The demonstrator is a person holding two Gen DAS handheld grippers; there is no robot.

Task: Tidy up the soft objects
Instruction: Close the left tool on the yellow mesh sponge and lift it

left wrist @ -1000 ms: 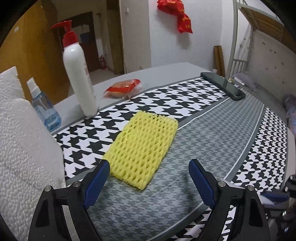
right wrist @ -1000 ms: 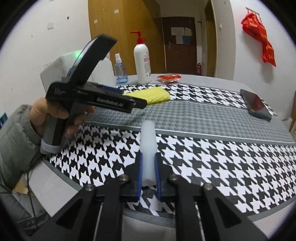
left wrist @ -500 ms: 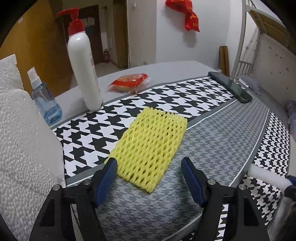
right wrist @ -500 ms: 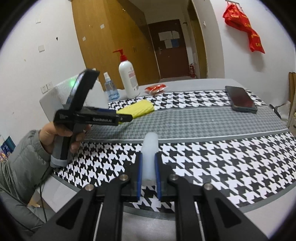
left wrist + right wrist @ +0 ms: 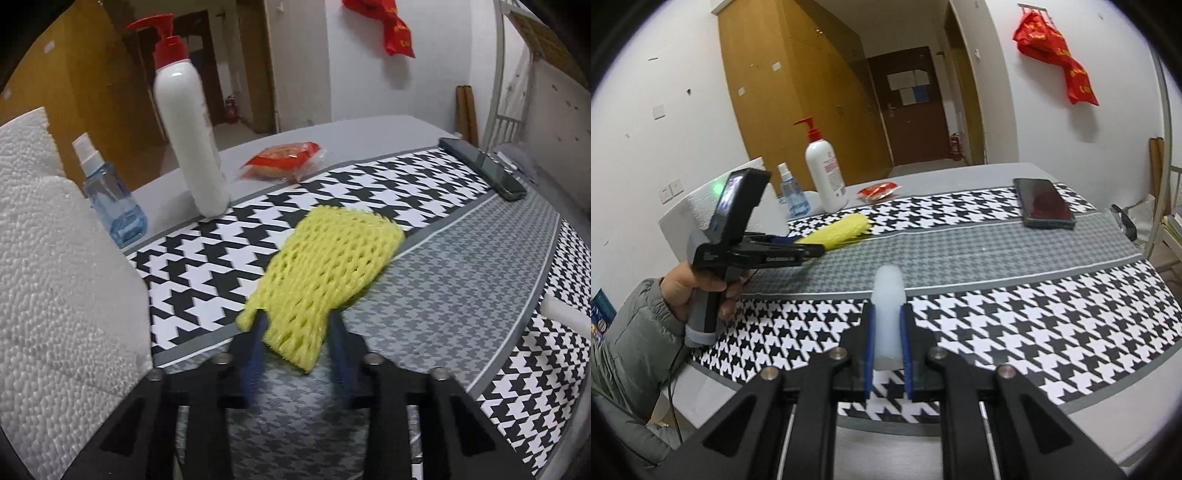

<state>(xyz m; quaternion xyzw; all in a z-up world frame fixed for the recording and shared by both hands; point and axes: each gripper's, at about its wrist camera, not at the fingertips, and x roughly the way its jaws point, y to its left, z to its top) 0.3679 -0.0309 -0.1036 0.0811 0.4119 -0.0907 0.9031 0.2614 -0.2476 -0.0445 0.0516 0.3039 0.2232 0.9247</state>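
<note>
A yellow foam net sleeve (image 5: 325, 273) lies on the houndstooth table mat (image 5: 461, 280). My left gripper (image 5: 295, 332) is shut on its near end, which bunches between the blue pads. The sleeve also shows in the right wrist view (image 5: 842, 230), with the left gripper (image 5: 809, 251) on it. My right gripper (image 5: 887, 332) is shut on a white foam roll (image 5: 887, 310) and holds it above the mat's near edge. The roll's tip shows at the right of the left wrist view (image 5: 565, 314).
A white foam sheet (image 5: 55, 277) stands at the left. Behind the sleeve are a blue spray bottle (image 5: 110, 203), a white pump bottle (image 5: 188, 140) and a red snack packet (image 5: 284, 160). A phone (image 5: 484, 168) lies at the far right.
My left gripper has moved forward and shut on the near end of the yellow sleeve. My right gripper still holds the white roll and has lifted back a little.
</note>
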